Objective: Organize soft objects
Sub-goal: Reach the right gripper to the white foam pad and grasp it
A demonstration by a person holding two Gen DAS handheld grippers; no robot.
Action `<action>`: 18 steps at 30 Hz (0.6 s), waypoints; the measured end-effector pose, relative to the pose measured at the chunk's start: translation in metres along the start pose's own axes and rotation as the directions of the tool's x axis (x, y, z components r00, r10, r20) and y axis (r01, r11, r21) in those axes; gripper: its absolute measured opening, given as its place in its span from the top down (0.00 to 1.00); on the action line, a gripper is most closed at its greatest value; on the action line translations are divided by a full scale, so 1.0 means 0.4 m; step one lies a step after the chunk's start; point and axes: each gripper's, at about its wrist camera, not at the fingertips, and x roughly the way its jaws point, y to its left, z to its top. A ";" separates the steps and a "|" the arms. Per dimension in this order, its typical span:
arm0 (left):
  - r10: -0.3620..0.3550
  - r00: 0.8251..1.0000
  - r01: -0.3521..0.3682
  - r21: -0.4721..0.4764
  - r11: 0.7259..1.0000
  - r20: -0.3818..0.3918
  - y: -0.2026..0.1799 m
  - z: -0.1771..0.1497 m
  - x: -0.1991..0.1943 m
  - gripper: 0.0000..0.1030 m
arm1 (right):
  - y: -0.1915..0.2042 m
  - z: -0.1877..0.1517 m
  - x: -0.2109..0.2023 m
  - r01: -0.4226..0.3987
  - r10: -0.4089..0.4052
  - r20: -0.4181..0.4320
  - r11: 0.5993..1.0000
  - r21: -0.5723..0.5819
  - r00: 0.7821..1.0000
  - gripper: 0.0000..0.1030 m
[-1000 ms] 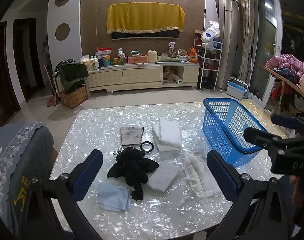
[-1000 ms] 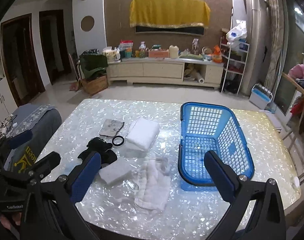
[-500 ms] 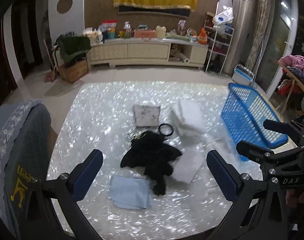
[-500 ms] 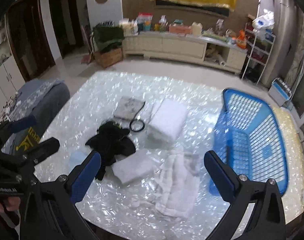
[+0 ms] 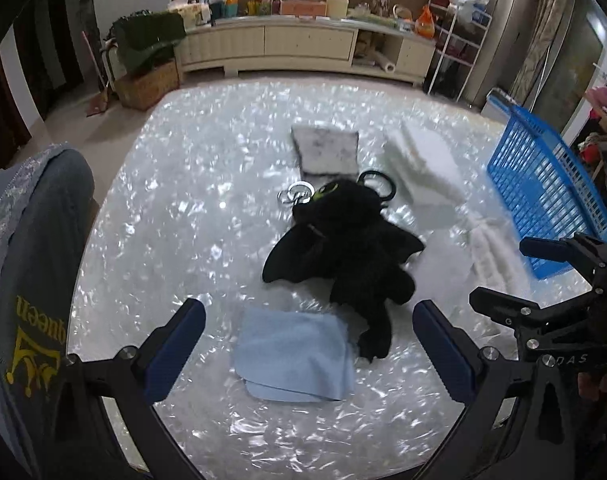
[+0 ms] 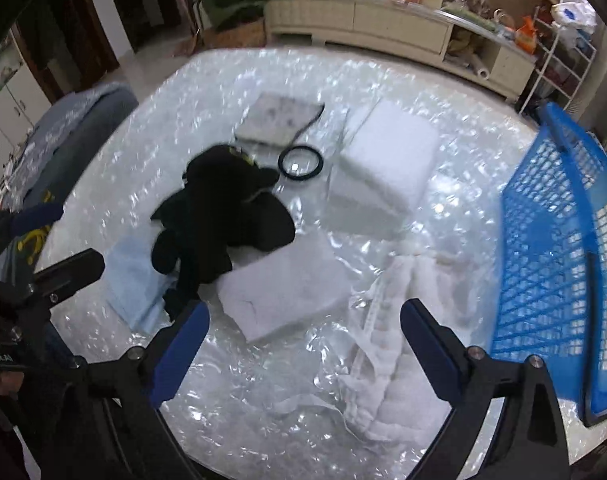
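Note:
A black plush toy [image 5: 343,240] lies mid-table, its tail on a light blue cloth [image 5: 293,354]. My left gripper [image 5: 309,344] hangs open just above that cloth, apart from it. In the right wrist view a flat white pad [image 6: 287,284] and a rumpled white towel [image 6: 399,320] lie below my right gripper [image 6: 305,344]. Its jaws stand wide and are closing, with nothing between the pads. The plush toy [image 6: 219,216] overlaps the pad's left corner. A blue basket [image 6: 551,240] stands on the right.
Behind the toy lie a folded white towel [image 6: 387,160], a grey cloth [image 6: 279,116], a black ring [image 6: 300,163] and metal key rings [image 5: 295,196]. A grey cushioned chair [image 5: 35,240] stands at the table's left edge. A long cabinet [image 5: 303,44] lines the far wall.
Both grippers have sunk toward the table and tipped further downward. The cloths and the toy now fill more of each view. Nothing on the table has moved.

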 end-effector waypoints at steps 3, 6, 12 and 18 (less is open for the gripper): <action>0.004 1.000 -0.004 -0.001 1.000 -0.023 0.006 -0.003 0.025 0.00 | -0.001 0.000 0.035 -0.006 0.007 -0.030 1.000 0.010 1.000 0.09; -0.003 0.999 0.002 -0.009 1.000 -0.038 0.016 -0.006 0.042 0.00 | -0.004 0.004 0.066 -0.013 0.016 -0.070 0.999 0.051 0.997 0.14; -0.015 0.998 0.015 0.001 1.000 -0.054 0.029 -0.007 0.063 0.00 | -0.019 0.015 0.119 -0.009 0.050 -0.152 0.967 0.254 0.987 0.18; -0.035 0.998 0.035 -0.015 0.999 -0.056 0.049 0.011 0.074 0.00 | -0.036 0.029 0.156 0.048 0.070 -0.247 0.897 0.440 0.966 0.18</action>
